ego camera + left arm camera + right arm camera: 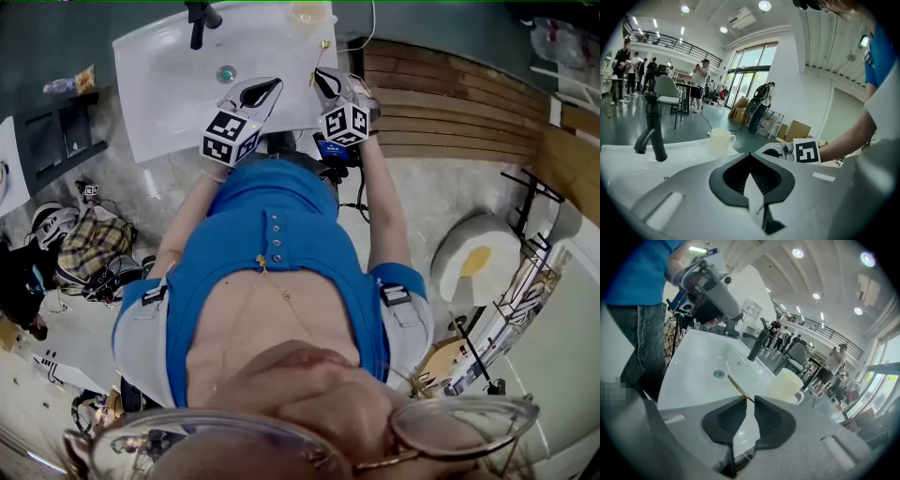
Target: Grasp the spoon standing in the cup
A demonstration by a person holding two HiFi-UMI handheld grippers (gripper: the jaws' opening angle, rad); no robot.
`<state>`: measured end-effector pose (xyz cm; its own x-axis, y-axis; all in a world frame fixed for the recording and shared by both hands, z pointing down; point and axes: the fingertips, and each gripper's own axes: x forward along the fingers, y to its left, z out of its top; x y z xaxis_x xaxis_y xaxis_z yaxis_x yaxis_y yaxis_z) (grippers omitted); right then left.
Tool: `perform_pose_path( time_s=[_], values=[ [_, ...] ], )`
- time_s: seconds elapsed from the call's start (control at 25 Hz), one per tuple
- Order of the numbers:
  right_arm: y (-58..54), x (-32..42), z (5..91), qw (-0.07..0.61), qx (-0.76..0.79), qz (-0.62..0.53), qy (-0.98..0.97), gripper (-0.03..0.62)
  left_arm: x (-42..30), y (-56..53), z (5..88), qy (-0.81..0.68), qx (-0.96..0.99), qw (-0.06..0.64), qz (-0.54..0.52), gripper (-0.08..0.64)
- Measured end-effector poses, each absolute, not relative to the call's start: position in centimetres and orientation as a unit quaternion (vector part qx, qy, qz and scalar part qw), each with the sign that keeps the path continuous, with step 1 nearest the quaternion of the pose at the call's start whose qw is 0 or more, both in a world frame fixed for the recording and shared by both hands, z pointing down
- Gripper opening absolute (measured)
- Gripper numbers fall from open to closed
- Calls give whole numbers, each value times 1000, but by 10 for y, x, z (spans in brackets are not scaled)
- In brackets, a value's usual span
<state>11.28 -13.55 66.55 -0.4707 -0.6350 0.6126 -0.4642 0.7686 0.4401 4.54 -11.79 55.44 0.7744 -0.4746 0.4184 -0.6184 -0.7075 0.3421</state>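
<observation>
Shows the basin [159, 103] far of the person, with the faucet [199, 21] on its far rim, left of centre, and the drain [226, 73] in the bowl, just near of the faucet. Cup [310, 13] on the basin's far right corner, right of the faucet. Left gripper [275, 84] and right gripper [319, 75] side by side over the basin's near right part. Spoon [736, 384] between the right gripper's jaw tips, out over the bowl, left of the cup and outside it. Slatted platform [450, 94] right of the basin; shelf [56, 141] left of it; bags [84, 248] on the floor, near left.
</observation>
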Motion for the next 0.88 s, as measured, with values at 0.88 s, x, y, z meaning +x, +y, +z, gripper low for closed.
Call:
perform_pose_path(
  time_s=[0.88],
  values=[
    [-126, 115, 671, 393, 304, -75, -865, 66, 98, -97, 621, -201, 920, 261, 212, 0]
  ],
)
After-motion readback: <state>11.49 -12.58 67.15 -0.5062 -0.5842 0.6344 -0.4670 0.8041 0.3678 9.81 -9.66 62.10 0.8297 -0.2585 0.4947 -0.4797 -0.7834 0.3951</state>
